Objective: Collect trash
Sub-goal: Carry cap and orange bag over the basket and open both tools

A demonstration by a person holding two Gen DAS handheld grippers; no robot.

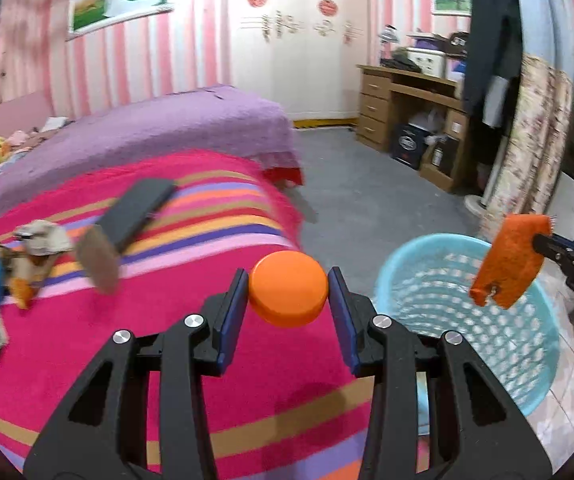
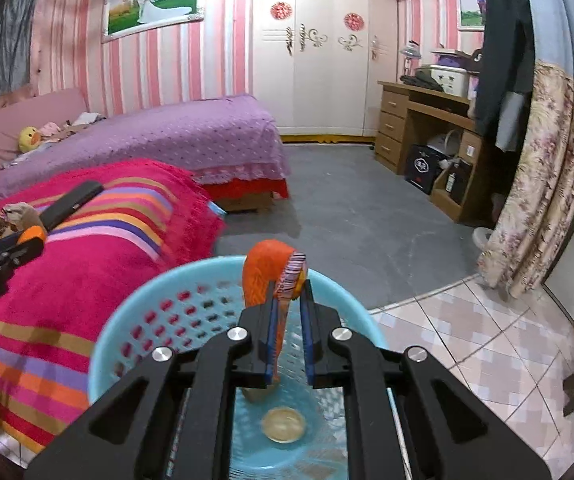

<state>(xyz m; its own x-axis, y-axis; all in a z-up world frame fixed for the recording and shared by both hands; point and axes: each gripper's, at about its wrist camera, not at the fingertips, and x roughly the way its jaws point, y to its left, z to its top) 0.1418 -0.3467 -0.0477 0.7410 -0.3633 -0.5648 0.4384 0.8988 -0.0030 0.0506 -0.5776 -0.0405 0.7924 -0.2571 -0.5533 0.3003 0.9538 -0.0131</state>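
My left gripper [image 1: 288, 286] is shut on an orange bottle cap [image 1: 287, 288] and holds it above the striped pink blanket [image 1: 127, 340], left of the light blue basket [image 1: 487, 320]. My right gripper [image 2: 290, 308] is shut on an orange snack wrapper [image 2: 271, 280] and holds it over the basket [image 2: 191, 300]. The wrapper also shows in the left wrist view [image 1: 507, 260]. A pale round lid [image 2: 284, 424] lies in the basket's bottom. More trash [image 1: 27, 256] lies at the blanket's left edge.
A black remote [image 1: 135, 210] lies on the blanket. A purple bed [image 2: 175, 140] stands behind. A wooden desk [image 2: 427, 120] and white wardrobe [image 2: 319, 60] stand at the back. A floral curtain [image 2: 539, 180] hangs right. Grey floor [image 2: 347, 208] and tiles [image 2: 487, 340] surround the basket.
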